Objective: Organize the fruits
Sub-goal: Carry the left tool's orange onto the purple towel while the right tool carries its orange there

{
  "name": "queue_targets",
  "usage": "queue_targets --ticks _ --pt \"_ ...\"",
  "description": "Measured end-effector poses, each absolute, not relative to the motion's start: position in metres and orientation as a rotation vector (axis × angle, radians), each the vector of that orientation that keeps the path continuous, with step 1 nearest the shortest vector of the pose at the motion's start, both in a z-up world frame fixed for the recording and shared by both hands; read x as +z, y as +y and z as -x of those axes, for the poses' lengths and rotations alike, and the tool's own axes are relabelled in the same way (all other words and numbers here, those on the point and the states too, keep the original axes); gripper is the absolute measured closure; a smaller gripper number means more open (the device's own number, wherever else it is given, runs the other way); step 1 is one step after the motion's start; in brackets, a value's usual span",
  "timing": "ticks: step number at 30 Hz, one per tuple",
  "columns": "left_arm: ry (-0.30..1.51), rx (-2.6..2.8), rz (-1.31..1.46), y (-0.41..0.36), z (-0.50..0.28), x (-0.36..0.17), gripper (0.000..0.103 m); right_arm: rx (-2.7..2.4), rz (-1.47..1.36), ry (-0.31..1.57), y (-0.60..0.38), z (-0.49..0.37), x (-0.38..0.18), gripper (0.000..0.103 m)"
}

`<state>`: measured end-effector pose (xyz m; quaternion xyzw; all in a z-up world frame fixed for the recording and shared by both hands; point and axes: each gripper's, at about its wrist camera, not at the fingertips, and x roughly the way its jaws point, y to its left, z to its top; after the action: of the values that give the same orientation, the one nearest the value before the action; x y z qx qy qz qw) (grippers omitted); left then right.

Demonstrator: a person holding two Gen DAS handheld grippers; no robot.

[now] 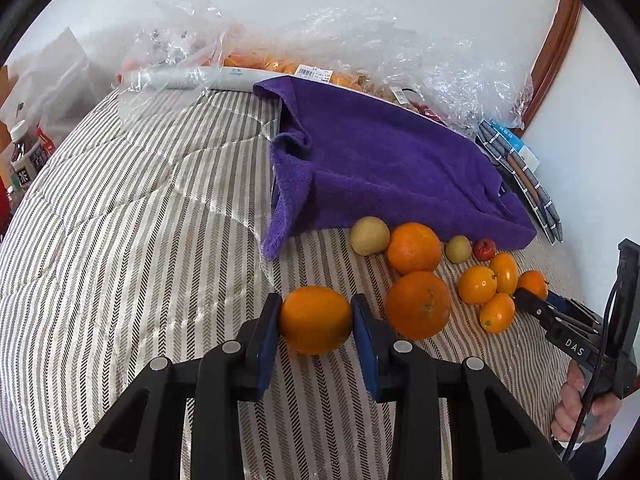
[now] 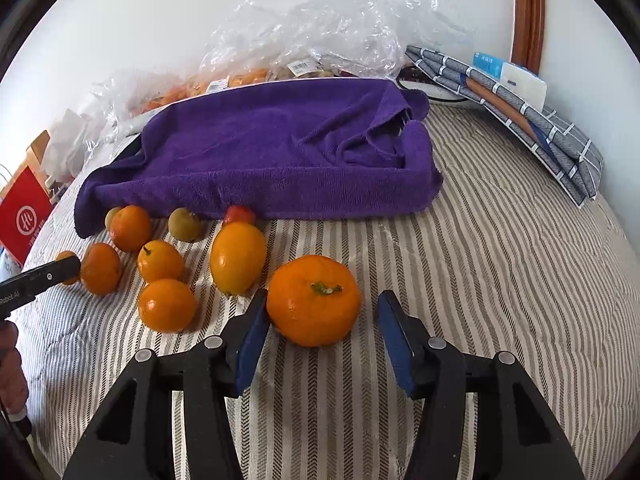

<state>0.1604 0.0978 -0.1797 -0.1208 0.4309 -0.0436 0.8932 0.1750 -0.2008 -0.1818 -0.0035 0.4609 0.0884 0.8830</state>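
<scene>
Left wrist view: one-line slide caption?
Left gripper clamps an orange on the striped bedspread, beside loose fruit and a purple towel.

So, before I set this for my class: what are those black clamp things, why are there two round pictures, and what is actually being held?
There is no robot here. A person holds a hand-operated gripper in each hand, and each gripper carries a wide-angle camera looking along its two fingers, hence the two round pictures.

The left camera's picture shows the left gripper closed on an orange fruit, its blue pads pressing both sides. At the right edge you see the right gripper and the hand holding it.

The right camera's picture shows the right gripper open around a tangerine that rests on the striped bedcover; the far pad stands clear of it.

More oranges and small fruits lie beside a purple towel, with plastic bags behind.
</scene>
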Motion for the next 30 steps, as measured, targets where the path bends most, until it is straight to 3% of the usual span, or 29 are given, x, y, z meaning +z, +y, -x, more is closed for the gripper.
queue_targets --ticks 1,2,12,14,20,24,28,30 --pt "0.891 -0.091 0.252 0.098 -0.16 -0.179 0.07 0.195 0.007 0.953 -0.199 -0.175 -0.182 0.059" --pt "0.89 -0.092 0.254 0.098 -0.16 -0.178 0.07 0.199 0.006 0.95 -0.199 -0.175 -0.182 0.06" --pt "0.846 -0.098 0.253 0.089 -0.144 -0.151 0.07 0.208 -0.01 0.894 -0.202 -0.158 -0.158 0.06" --pt "0.841 -0.1 0.254 0.087 -0.14 -0.144 0.07 0.203 -0.03 0.875 -0.206 -0.153 -0.146 0.065" --pt "0.807 -0.109 0.244 0.08 -0.127 -0.126 0.07 0.196 -0.03 0.864 -0.21 -0.147 -0.128 0.066" --pt "0.818 -0.105 0.252 0.081 -0.124 -0.127 0.07 0.186 -0.032 0.892 -0.21 -0.15 -0.14 0.062" --pt "0.824 -0.102 0.24 0.08 -0.124 -0.129 0.07 0.202 -0.039 0.908 -0.207 -0.152 -0.151 0.05" --pt "0.824 -0.099 0.242 0.082 -0.124 -0.13 0.07 0.214 -0.037 0.917 -0.203 -0.155 -0.158 0.049"
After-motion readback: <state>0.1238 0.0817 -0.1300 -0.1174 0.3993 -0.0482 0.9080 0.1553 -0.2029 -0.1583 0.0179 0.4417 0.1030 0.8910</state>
